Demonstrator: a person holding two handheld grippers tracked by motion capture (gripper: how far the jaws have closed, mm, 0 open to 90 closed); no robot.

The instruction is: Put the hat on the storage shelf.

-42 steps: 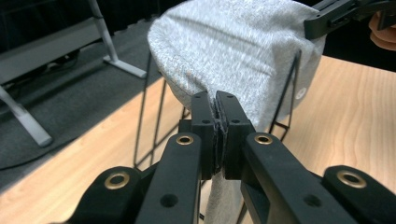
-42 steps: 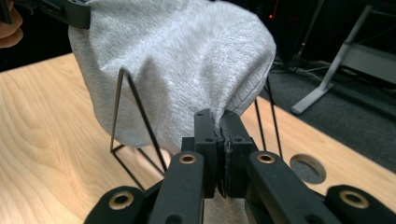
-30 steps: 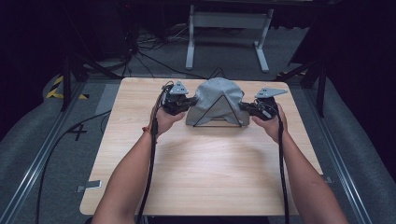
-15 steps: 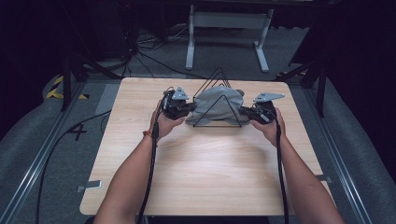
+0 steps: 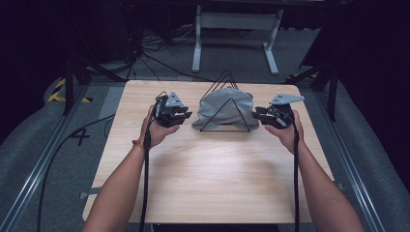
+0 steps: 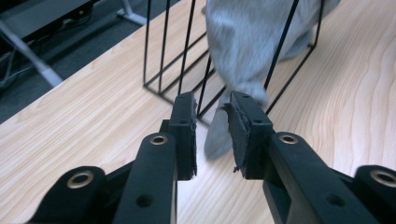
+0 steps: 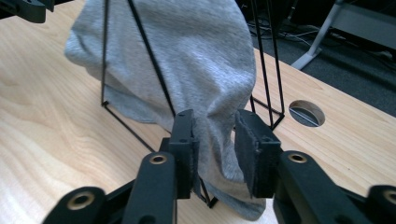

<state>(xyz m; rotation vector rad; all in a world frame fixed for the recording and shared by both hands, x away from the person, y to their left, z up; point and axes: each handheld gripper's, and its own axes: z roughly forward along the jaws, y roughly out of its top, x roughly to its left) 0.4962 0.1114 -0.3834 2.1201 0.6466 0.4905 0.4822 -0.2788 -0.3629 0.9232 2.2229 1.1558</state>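
Note:
A grey cloth (image 5: 225, 107) hangs bunched in a black wire rack (image 5: 225, 77) with triangular ends, at the far middle of the wooden table (image 5: 217, 174). My left gripper (image 5: 186, 115) is just left of the rack and my right gripper (image 5: 256, 115) just right of it. Both sets of jaws have just been opening. In the left gripper view the left gripper (image 6: 211, 105) stands open, a cloth (image 6: 252, 42) corner lying beyond its tips. In the right gripper view the right gripper (image 7: 215, 119) is open with a fold of cloth (image 7: 196, 60) loose between its pads.
A round cable hole (image 7: 306, 113) is cut in the table beyond the rack. A white stand's legs (image 5: 232, 34) and cables lie on the floor behind the table. Metal rails run along both sides of the table.
Both grippers held the cloth's ends spread over the rack. The cloth has sunk into the rack, its wire tops now show, and both hands have drawn outward with jaws apart.

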